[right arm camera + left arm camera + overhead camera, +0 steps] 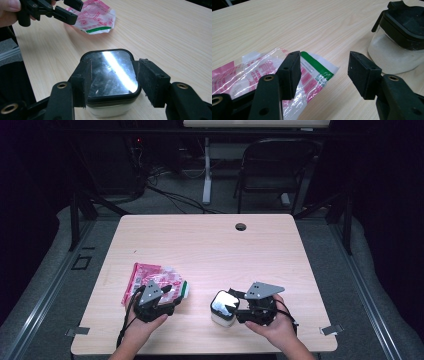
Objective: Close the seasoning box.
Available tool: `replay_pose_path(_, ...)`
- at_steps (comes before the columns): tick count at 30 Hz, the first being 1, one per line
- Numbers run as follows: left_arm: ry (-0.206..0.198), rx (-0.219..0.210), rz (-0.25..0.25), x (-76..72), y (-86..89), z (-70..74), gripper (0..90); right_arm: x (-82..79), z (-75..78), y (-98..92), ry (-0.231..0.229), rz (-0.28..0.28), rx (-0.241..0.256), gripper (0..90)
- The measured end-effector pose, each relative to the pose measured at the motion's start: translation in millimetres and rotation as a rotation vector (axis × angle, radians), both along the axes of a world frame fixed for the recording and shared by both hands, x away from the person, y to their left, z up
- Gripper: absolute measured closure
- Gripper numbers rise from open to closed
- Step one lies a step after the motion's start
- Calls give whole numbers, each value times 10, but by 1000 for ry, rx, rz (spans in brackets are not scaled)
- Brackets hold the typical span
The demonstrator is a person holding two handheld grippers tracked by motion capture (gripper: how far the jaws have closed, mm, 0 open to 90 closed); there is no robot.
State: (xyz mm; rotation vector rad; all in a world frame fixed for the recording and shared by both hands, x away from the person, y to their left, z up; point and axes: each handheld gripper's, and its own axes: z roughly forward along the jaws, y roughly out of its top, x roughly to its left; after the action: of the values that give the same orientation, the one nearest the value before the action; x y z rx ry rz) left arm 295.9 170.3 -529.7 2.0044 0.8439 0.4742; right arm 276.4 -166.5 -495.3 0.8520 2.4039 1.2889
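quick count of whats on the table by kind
plastic bag, pink and white: 1
jar with black lid, white stuff inside: 1
hand-held claw: 2, left claw over the bag, right claw around the jar lid
total: 4

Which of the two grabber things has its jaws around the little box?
The right gripper: its jaws sit on either side of the container with the shiny dark lid. The left gripper hangs open over the pink plastic bag instead.

The crinkled pink-and-clear plastic packet (249,72) runs off the left edge, partly behind the left gripper's (324,75) black pad; its print is illegibly small.
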Motion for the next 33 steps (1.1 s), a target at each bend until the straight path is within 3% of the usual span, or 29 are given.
replay_pose_path(8, -1, -6, 5, 9, 24, 4, 441, 33, 5, -121, 5, -42, 22, 455)
replay_pose_path(15, -2, -10, 11, 15, 42, 6, 441, 83, -20, -294, 26, -122, 60, 455)
replay_pose_path(21, 2, -10, 16, 20, 52, 2, 441, 99, -103, -428, 54, -184, 99, 455)
replay_pose_path(33, 5, -7, 29, 31, 76, -3, 441, 113, -298, -647, 89, -279, 115, 455)
